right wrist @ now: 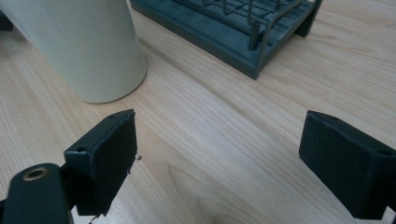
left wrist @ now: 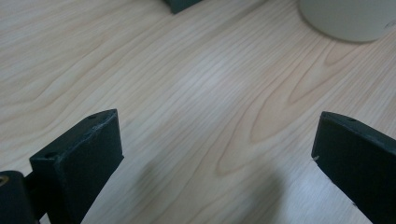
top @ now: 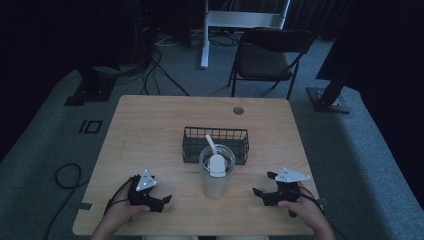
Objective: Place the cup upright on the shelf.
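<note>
A cream tumbler [top: 216,177] with a clear lid and a white straw stands upright near the table's front middle, just in front of a black wire basket [top: 215,145]. My left gripper [top: 164,201] rests open on the wood to the tumbler's left, with nothing between its jaws. On the tumbler's right my right gripper [top: 263,183] is open too and holds nothing. The left gripper view has my left gripper [left wrist: 217,154] over bare wood, with the tumbler's base [left wrist: 348,18] at the top right. In the right gripper view my right gripper [right wrist: 219,158] faces the tumbler [right wrist: 79,42] and the basket [right wrist: 243,28].
The wooden table [top: 150,125] has a round cable grommet [top: 238,110] near its far edge. Beyond it stand a black folding chair [top: 267,57] and a white stand [top: 205,35] on grey carpet. Cables [top: 67,175] lie on the floor to the left.
</note>
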Demonstrator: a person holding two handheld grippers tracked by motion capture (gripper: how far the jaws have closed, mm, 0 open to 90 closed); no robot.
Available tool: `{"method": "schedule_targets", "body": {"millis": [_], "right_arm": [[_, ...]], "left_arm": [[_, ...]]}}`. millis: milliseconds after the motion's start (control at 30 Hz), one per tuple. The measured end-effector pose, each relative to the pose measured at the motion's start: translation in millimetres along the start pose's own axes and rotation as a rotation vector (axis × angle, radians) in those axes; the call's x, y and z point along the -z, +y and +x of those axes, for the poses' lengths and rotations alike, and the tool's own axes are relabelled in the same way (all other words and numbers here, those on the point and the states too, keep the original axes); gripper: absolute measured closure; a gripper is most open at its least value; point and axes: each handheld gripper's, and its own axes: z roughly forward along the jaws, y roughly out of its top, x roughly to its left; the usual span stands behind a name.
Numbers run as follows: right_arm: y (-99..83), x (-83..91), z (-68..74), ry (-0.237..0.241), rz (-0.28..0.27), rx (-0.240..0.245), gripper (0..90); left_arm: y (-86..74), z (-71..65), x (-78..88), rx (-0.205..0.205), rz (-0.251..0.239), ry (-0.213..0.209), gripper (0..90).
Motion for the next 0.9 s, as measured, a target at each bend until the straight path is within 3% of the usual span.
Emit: {"method": "schedule_targets", "body": {"millis": [200,500,700,900], "right_arm": [[7.4,-2.0,9.1,0.041,-0.032,0.002,11.3],[24.2,-4.4,22.6,0.088,-0.095,0.044,11.3],[34.8,-3.4,33.1,0.164,-0.175,0.041,11.3],[48.3,-2.3,45.8,0.222,-0.231,0.102,11.4]], "left_arm": [[11.2,-10.8,-7.1,-0.039,-0.030,-0.031,2.2],[31.9,-25.5,-18.1,-0.077,-0.083,-0.068,2.2],[42.4,-36.6,-27.4,-0.094,-0.125,-0.113,2.2],[50.9,-46.8,-33.1,-0.120,-0.155,-0.144,2.2]]}}
